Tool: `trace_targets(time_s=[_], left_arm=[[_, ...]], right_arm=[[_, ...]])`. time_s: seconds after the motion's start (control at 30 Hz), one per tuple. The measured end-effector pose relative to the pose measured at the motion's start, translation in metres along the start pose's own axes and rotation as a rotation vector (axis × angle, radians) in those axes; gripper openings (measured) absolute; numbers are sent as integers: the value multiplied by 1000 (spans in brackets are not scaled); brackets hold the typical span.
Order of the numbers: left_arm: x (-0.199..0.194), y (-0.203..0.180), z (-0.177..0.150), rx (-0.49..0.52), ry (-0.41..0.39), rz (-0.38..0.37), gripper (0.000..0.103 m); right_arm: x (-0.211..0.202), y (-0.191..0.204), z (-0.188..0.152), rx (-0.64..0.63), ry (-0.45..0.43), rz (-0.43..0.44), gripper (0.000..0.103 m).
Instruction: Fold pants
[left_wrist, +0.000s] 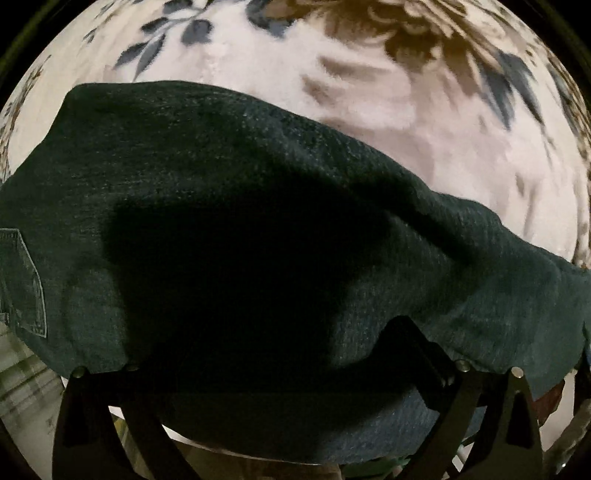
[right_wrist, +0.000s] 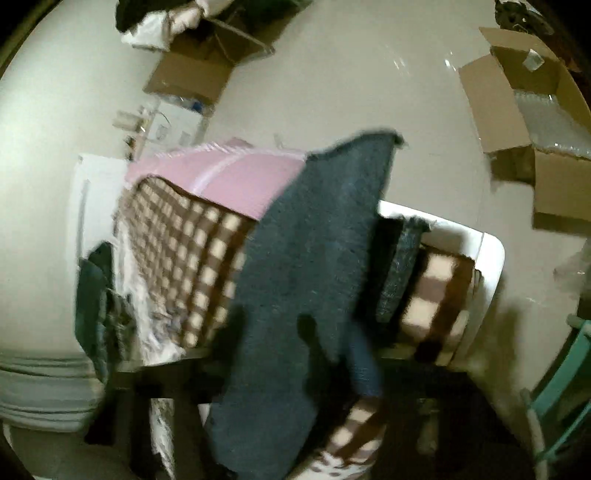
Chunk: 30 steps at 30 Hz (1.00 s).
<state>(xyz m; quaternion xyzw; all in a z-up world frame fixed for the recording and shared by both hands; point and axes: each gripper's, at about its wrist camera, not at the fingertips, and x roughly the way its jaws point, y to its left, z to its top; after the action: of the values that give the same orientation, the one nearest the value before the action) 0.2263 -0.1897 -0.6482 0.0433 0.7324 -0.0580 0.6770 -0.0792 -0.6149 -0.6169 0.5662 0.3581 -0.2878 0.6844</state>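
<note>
We see the dark blue denim pants (left_wrist: 229, 206) draped across the left hand-held gripper (left_wrist: 280, 373), their long axis running from left edge to right edge of the frame above a floral blanket (left_wrist: 424, 122). In the blurred right view a leg (right_wrist: 306, 280) hangs from the right hand-held gripper (right_wrist: 295, 424). We cannot tell either grip state.
</note>
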Motion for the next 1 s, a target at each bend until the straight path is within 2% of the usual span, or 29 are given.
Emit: trace_targets(time_s=[0.1, 0.23, 0.3, 0.4, 0.43, 0.47, 0.53, 0.57, 0.6, 0.63, 0.73, 1.0], left_arm=[[2, -5, -1, -1, -12, 0, 103], [-6, -4, 5, -21, 65, -12, 103], [-20, -7, 3, -38, 49, -74, 103], [-38, -26, -3, 24, -9, -58, 103], [-39, -35, -5, 56, -23, -40, 103], [-38, -41, -6, 76, -28, -26, 103], [-28, -55, -7, 101, -18, -14, 103], [-23, -61, -7, 102, -14, -13, 103], [-16, -66, -7, 102, -11, -11, 103], [-10, -67, -7, 103, -6, -4, 103], [11, -84, -8, 89, 13, 6, 103], [15, -71, -24, 85, -19, -10, 103]], right_arm=[[-2, -2, -3, 15, -15, -14, 5], [-17, -2, -12, 53, -34, 2, 5], [-25, -4, -16, 62, -29, -3, 5], [-27, -18, -20, 72, 13, -46, 5], [-23, -24, -20, 83, 34, -26, 7], [-19, -28, -18, 91, 51, -13, 10], [-16, -34, -15, 102, 74, -29, 41], [-15, -37, -15, 124, 65, 3, 58], [-14, -42, -15, 159, 48, 71, 58], [-11, -46, -13, 179, 42, 102, 58], [4, -49, -7, 186, 15, 130, 58], [30, -66, 4, 249, -45, 421, 60]])
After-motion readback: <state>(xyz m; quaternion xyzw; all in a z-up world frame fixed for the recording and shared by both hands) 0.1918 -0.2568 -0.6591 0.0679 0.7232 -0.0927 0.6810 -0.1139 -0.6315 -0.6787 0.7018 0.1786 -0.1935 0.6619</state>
